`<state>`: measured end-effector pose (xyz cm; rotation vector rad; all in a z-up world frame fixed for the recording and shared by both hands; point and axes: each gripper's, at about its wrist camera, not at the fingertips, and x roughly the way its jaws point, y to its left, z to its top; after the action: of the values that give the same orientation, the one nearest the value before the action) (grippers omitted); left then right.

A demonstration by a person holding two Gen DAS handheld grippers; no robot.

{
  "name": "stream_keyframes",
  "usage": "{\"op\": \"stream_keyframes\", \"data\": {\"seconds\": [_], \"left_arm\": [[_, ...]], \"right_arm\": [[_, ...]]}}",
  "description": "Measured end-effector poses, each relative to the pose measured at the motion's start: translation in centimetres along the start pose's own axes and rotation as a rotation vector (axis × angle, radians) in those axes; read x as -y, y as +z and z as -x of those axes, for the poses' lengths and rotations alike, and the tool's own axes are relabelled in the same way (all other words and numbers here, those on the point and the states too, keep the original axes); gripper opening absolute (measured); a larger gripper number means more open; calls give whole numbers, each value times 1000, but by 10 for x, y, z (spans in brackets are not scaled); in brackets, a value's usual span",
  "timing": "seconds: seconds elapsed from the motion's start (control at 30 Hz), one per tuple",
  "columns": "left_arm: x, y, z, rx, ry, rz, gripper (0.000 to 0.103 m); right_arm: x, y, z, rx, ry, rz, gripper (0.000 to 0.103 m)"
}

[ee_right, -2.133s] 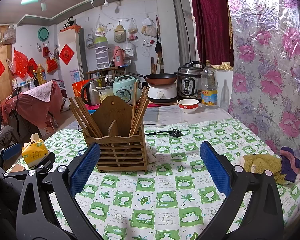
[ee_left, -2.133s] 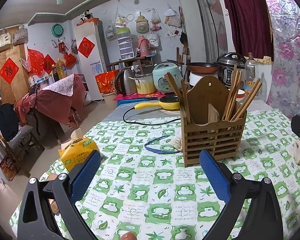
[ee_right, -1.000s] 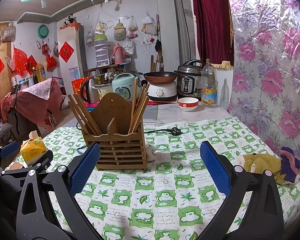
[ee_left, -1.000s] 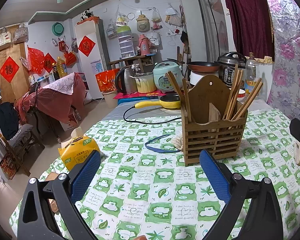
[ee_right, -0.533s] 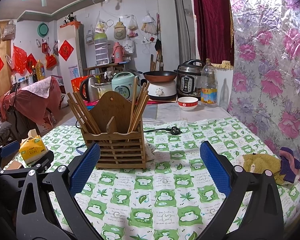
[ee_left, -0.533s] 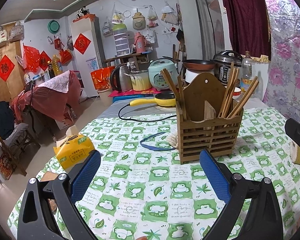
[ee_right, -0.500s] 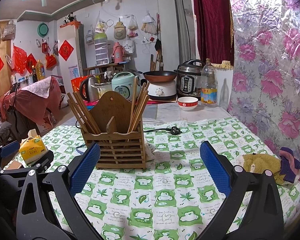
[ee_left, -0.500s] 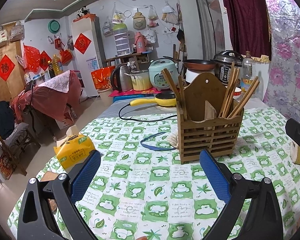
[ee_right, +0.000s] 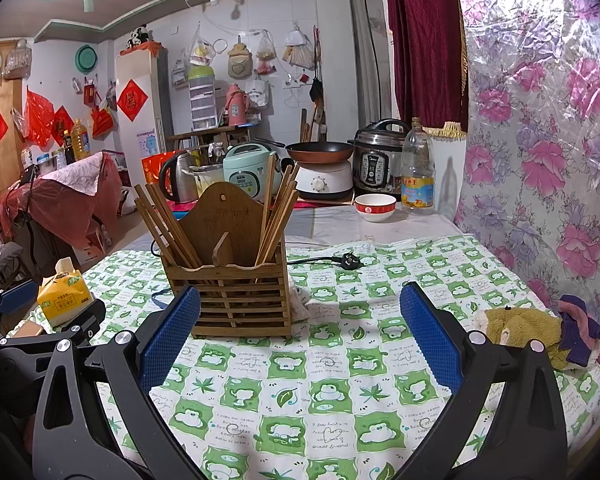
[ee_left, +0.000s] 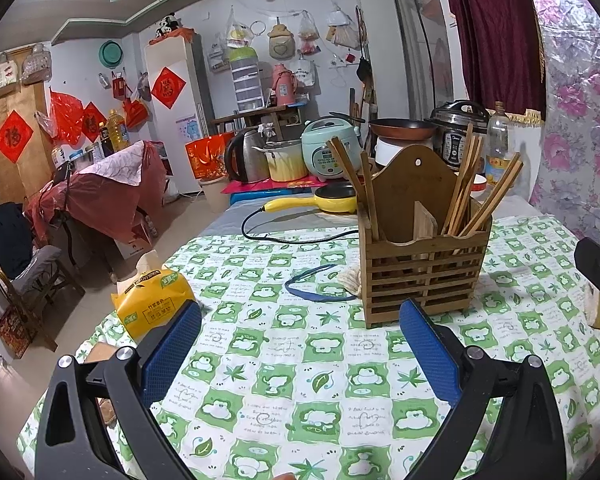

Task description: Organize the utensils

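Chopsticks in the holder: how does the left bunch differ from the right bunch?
In the right wrist view, the left chopsticks lean left and look darker brown; the right chopsticks lean right, fan wider and rise higher, with one nearly upright. Both bunches stand in the slatted wooden holder, split by its centre divider.

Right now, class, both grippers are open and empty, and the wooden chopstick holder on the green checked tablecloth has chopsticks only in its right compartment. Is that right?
Not quite. The chopstick holder has chopsticks in both compartments, as the right wrist view shows. The rest holds: left gripper and right gripper are open and empty, above the tablecloth.
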<state>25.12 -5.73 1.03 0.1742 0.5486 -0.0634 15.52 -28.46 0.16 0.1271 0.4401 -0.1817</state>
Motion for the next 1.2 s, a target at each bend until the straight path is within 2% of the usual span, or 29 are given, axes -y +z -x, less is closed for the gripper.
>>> {"op": "stream_keyframes", "data": {"seconds": [0.53,0.83,1.2], "left_arm": [[1,0,0,-4,-7,-4,97],[4,-1,-2,-36,-56,-1,97],[4,-2,2,-19,-24,-1,97]], "right_arm": [[-1,0,0,0,-1,2,97],[-2,0,-1,-1,-1,2,97],[-2,1,-1,-2,-1,3,97]]}}
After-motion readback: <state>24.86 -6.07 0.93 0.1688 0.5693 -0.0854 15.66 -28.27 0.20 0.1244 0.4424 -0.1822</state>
